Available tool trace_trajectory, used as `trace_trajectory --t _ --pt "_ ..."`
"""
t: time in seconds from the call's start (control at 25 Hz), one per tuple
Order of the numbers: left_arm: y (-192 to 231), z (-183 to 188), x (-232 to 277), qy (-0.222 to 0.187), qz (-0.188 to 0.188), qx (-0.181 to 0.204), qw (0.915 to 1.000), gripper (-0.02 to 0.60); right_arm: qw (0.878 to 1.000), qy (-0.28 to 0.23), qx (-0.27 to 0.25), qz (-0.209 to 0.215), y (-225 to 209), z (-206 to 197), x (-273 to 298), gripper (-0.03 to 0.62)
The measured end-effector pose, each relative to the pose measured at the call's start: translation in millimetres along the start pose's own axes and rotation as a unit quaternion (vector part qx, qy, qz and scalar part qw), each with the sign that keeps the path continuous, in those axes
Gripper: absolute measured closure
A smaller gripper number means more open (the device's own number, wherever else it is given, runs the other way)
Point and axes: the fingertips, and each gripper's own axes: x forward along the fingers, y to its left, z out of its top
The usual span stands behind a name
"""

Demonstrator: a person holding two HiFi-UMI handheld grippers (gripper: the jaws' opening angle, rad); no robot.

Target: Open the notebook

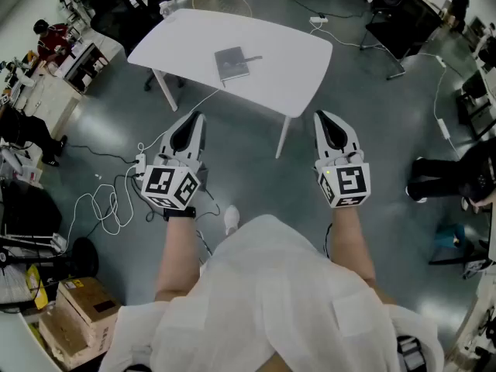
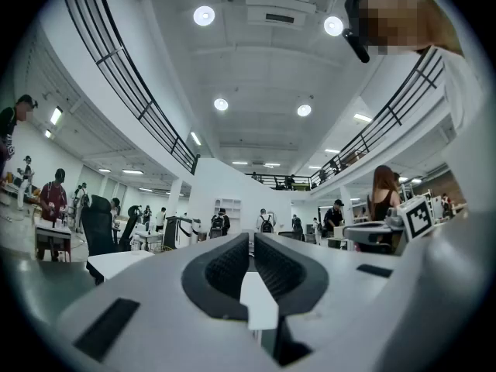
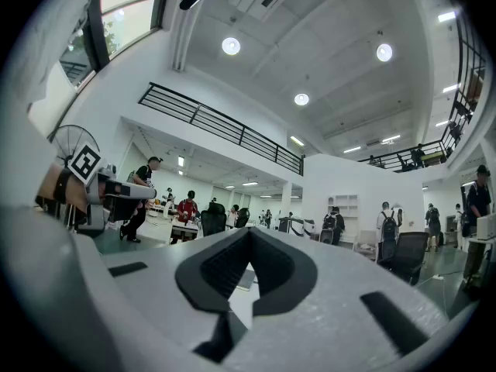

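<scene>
Far beyond both hand-held grippers [image 1: 197, 116] [image 1: 320, 115] lies the notebook [image 1: 232, 63].

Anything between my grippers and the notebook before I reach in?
Nothing visible does. The notebook lies closed on the white table; only open air and bare tabletop lie between it and the left gripper and right gripper.

The left gripper [image 1: 197, 119] and the right gripper [image 1: 321, 118] were held out side by side, well apart, ahead of the body. They were carried on a bare left forearm [image 1: 178, 248] and right forearm [image 1: 353, 245]. The left was angled a little to the far right, its jaws drawn together with only a thin slit and nothing between them. The right was pointed far, its jaws met at the tips, empty.
</scene>
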Motion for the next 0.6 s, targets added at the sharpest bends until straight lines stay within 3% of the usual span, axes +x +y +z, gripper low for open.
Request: trace_trajectory --t 0.6 --pt "12.0 -4.2 -4.7 -0.001 0.011 -0.003 0.9999 0.558 0.999 -0.021 0.017 0.031 13.4 1.6 10.7 0.591"
